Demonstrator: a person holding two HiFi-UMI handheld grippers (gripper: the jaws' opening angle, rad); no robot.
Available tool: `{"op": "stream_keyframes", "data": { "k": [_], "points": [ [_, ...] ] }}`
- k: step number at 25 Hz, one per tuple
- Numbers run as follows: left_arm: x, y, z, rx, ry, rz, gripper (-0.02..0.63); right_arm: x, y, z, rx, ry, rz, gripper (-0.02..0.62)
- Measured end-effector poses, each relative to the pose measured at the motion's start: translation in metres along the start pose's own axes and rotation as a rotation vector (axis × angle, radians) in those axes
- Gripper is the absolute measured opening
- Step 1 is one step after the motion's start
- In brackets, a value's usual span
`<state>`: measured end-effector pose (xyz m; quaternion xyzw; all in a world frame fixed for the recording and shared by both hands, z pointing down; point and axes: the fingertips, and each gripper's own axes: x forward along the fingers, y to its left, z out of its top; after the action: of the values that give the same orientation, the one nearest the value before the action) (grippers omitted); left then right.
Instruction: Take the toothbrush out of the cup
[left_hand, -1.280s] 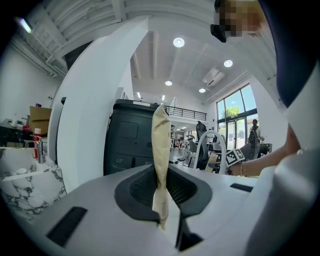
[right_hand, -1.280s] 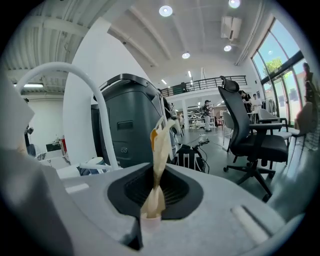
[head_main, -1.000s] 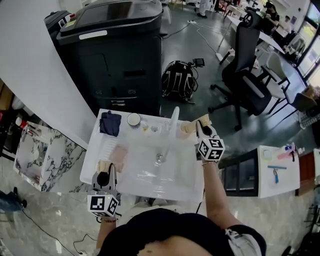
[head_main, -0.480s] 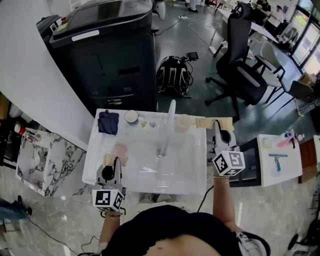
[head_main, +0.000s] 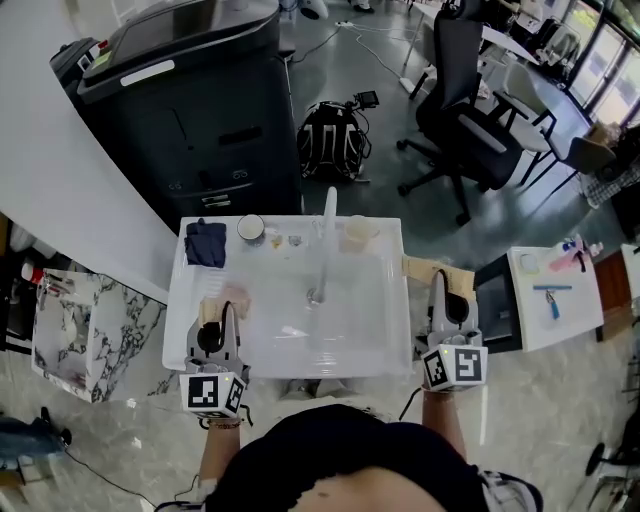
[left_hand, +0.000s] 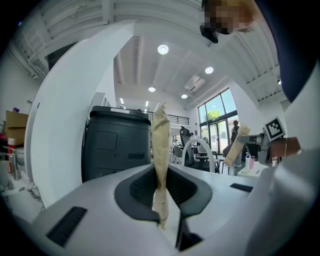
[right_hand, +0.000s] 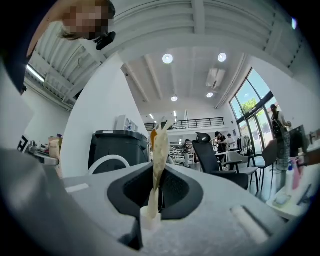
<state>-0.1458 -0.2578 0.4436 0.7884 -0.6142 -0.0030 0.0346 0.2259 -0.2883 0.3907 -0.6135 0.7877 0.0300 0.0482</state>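
Note:
The pale cup (head_main: 357, 233) stands at the sink's back edge, right of the faucet (head_main: 325, 235). My right gripper (head_main: 437, 276) hangs off the sink's right side, well away from the cup. In the right gripper view its tan pads (right_hand: 160, 150) are pressed on a thin white toothbrush handle (right_hand: 148, 215), with an orange bit near the tips; the head view does not show the brush clearly. Over the sink's left rim my left gripper (head_main: 212, 310) is shut, its pads (left_hand: 161, 150) together with nothing between them.
A white sink unit (head_main: 385, 350) lies in front of me. At its back rim lie a dark cloth (head_main: 205, 243) and a round jar (head_main: 250, 228). A black cabinet (head_main: 190, 100), a backpack (head_main: 330, 145) and an office chair (head_main: 465, 110) stand beyond; a white side table (head_main: 555, 310) is at right.
My right gripper has left the cup and swung right and back toward me, past the sink's right edge. The left gripper has drifted only a little.

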Motion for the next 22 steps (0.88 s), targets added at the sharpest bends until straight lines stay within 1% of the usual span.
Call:
{"op": "stream_keyframes", "data": {
  "k": [2, 5, 8, 11, 15, 18, 22],
  "points": [
    [0.002, -0.004, 0.004, -0.001, -0.004, -0.011, 0.041, -0.01, 0.004, -0.015, 0.018, 0.036, -0.007, 0.032],
    [0.003, -0.006, 0.008, -0.009, -0.007, -0.022, 0.041, -0.025, 0.008, -0.038, 0.074, 0.088, -0.033, 0.032],
    [0.002, -0.008, 0.014, -0.002, -0.019, -0.02, 0.041, -0.038, 0.013, -0.057, 0.098, 0.13, -0.053, 0.032],
    [-0.001, -0.007, 0.019, 0.015, -0.03, -0.005, 0.041, -0.044, 0.016, -0.076, 0.087, 0.169, -0.068, 0.032],
    [-0.01, 0.001, 0.015, 0.023, -0.018, 0.025, 0.041, -0.042, 0.02, -0.09, 0.051, 0.195, -0.057, 0.032],
    [-0.016, 0.01, 0.008, 0.009, -0.009, 0.063, 0.041, -0.041, 0.023, -0.094, 0.055, 0.222, -0.07, 0.032],
    [-0.02, 0.015, -0.007, 0.007, 0.003, 0.081, 0.041, -0.035, 0.03, -0.095, 0.046, 0.224, -0.052, 0.032]
  ]
}}
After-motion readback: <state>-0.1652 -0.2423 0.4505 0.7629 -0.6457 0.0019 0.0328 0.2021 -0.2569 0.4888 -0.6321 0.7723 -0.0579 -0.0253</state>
